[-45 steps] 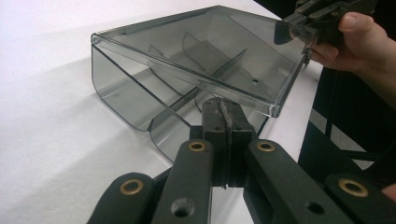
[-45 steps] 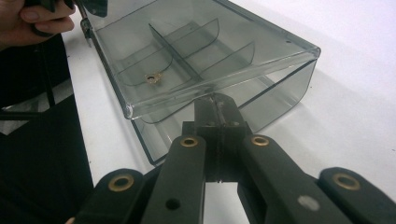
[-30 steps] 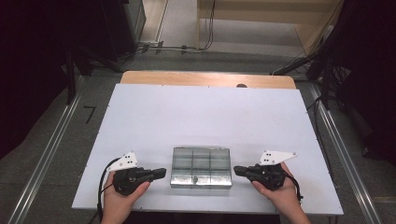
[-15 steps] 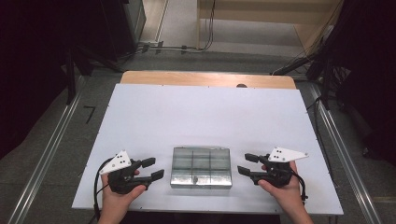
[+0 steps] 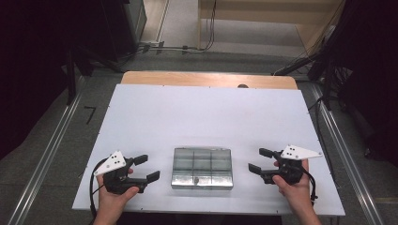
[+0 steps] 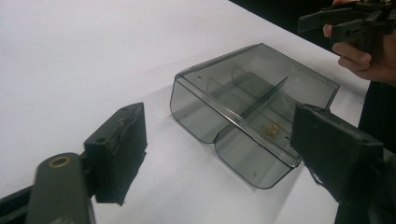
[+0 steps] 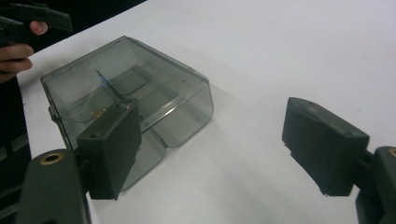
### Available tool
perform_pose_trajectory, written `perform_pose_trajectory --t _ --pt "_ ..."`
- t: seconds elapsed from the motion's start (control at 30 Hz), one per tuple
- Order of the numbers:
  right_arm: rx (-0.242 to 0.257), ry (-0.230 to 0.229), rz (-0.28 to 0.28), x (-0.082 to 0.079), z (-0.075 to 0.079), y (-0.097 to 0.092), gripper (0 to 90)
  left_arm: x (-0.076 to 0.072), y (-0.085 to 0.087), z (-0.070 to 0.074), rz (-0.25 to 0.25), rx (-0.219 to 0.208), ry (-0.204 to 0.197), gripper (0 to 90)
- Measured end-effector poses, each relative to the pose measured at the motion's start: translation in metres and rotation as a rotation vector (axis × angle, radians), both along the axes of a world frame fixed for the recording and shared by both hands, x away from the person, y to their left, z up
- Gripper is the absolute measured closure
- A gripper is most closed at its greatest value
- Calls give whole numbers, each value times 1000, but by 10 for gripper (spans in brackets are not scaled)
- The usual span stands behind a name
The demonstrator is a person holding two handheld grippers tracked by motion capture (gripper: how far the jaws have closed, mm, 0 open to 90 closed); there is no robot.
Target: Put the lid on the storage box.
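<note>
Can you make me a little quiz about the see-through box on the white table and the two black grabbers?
1. True or false: the smoky clear plastic box with dividers lies between the left black two-jaw gripper and the right black two-jaw gripper.
2. What are the jaws of both grippers doing? A) squeezing the box B) standing open with nothing held C) holding a cup
3. What does the box rest on?

Key
1. True: in the high view it lies on the near part of the white table, one gripper at each side.
2. B: both have just been opening, and neither touches the box.
3. The white table.
</note>
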State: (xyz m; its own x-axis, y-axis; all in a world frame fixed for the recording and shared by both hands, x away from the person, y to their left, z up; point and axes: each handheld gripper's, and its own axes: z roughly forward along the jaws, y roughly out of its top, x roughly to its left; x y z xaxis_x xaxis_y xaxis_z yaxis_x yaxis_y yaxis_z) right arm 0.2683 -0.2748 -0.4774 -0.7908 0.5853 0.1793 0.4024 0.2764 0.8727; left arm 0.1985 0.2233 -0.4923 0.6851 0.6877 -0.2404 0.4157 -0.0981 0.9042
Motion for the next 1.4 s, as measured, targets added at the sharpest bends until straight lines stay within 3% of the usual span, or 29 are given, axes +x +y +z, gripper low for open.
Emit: perform_pose_trajectory --t 0.23,0.87,1.17,1.4 --pt "9 4 9 3 -2 -9 94 2 10 -2 25 -23 1 170" --pt "30 -18 -80 11 -5 -46 86 4 25 -6 49 -43 -6 82" --pt "48 -21 -111 15 -9 -67 82 7 32 -13 23 -66 -15 7" --pt "47 -20 -114 14 -14 -76 77 10 34 -15 37 -48 -24 2"
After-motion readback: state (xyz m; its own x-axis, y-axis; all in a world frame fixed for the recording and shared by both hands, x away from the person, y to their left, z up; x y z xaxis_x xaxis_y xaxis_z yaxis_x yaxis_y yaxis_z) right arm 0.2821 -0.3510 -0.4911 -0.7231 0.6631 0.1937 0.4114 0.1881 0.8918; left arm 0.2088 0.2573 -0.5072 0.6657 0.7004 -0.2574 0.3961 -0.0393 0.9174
